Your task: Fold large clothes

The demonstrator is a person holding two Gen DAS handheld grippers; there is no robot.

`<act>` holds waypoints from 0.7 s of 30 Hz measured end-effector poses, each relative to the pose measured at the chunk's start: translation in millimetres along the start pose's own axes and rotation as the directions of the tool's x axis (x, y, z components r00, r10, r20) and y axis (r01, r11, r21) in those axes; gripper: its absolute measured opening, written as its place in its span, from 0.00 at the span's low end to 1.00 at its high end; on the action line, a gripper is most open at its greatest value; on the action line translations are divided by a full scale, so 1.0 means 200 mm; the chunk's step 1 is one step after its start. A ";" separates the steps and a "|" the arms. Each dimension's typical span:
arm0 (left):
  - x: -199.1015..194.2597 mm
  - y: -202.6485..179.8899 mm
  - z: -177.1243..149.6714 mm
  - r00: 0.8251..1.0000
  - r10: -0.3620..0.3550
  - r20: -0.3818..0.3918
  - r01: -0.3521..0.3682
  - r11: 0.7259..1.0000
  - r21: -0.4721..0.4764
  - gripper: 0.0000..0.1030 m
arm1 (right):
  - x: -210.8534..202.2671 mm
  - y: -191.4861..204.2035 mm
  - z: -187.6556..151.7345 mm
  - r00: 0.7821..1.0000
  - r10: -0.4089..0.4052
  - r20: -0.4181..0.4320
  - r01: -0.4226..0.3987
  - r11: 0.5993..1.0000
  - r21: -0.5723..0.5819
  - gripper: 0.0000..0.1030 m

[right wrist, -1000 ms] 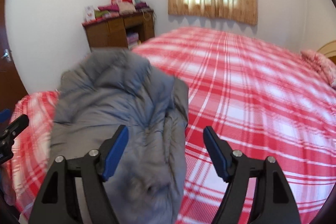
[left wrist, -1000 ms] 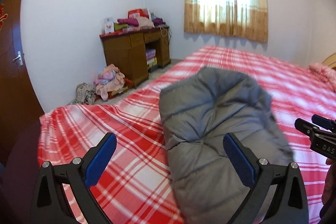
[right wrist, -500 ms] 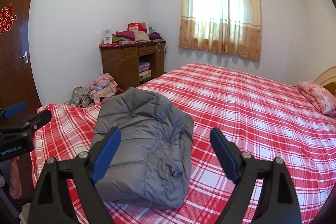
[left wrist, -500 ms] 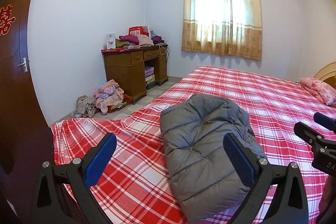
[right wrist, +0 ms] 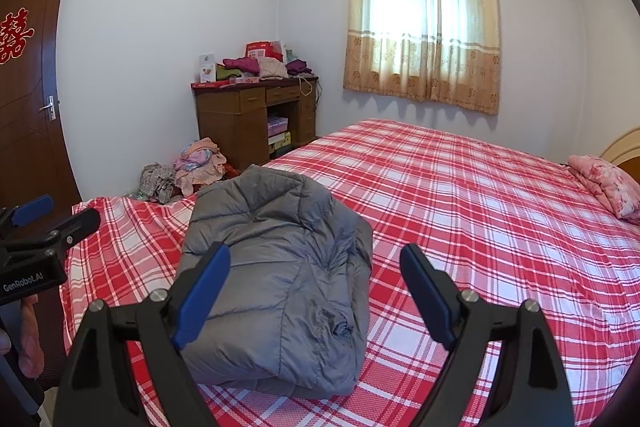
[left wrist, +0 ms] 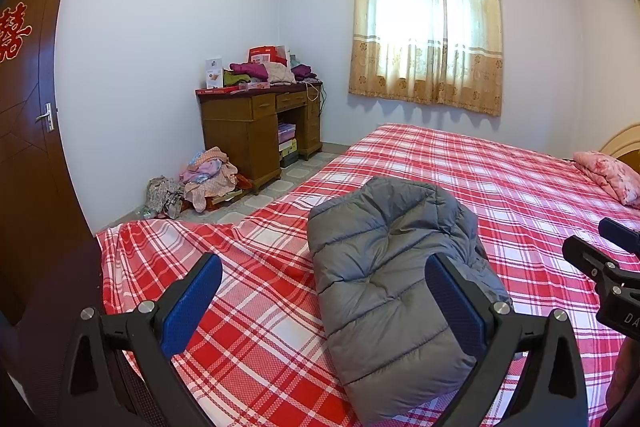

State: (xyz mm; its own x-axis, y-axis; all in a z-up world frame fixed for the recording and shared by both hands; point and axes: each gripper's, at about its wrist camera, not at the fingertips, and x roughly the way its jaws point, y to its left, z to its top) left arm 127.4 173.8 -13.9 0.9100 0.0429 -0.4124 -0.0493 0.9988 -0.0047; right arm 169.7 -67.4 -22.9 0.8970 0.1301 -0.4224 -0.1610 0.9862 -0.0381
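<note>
A grey puffy down jacket (left wrist: 392, 275) lies folded into a thick bundle on the near end of the bed with the red plaid sheet (left wrist: 500, 187). It also shows in the right wrist view (right wrist: 280, 267). My left gripper (left wrist: 324, 303) is open and empty, held back from and above the jacket's left side. My right gripper (right wrist: 316, 291) is open and empty, held back above the jacket's right side. Each gripper shows at the edge of the other's view: the right one (left wrist: 604, 267) and the left one (right wrist: 44, 227).
A wooden desk (left wrist: 256, 123) piled with clothes stands by the far wall. A heap of clothes (left wrist: 200, 179) lies on the floor beside it. A brown door (left wrist: 28, 127) is at left. A pink pillow (left wrist: 608, 175) lies at the bed's head. A curtained window (left wrist: 428, 23) is behind.
Both grippers have drawn back and up from the jacket, so more of the room shows. The folded jacket stays where it lay on the bed.
</note>
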 end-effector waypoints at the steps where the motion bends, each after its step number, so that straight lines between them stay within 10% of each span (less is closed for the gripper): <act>1: 0.00 0.00 0.00 1.000 -0.001 0.000 0.001 1.000 0.000 0.99 | 0.00 0.00 0.00 1.000 -0.001 0.001 0.001 1.000 0.000 0.86; 21: 0.02 0.00 -0.01 1.000 0.002 -0.007 -0.002 1.000 -0.005 0.99 | -0.01 0.00 0.01 1.000 0.002 0.008 -0.002 1.000 -0.002 0.88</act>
State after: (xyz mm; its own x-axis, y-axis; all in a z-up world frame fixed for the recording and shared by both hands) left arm 129.8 173.9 -16.5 0.9072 0.0449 -0.4183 -0.0532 0.9986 -0.0081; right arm 169.3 -68.1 -20.2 0.9000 0.1328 -0.4151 -0.1635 0.9858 -0.0391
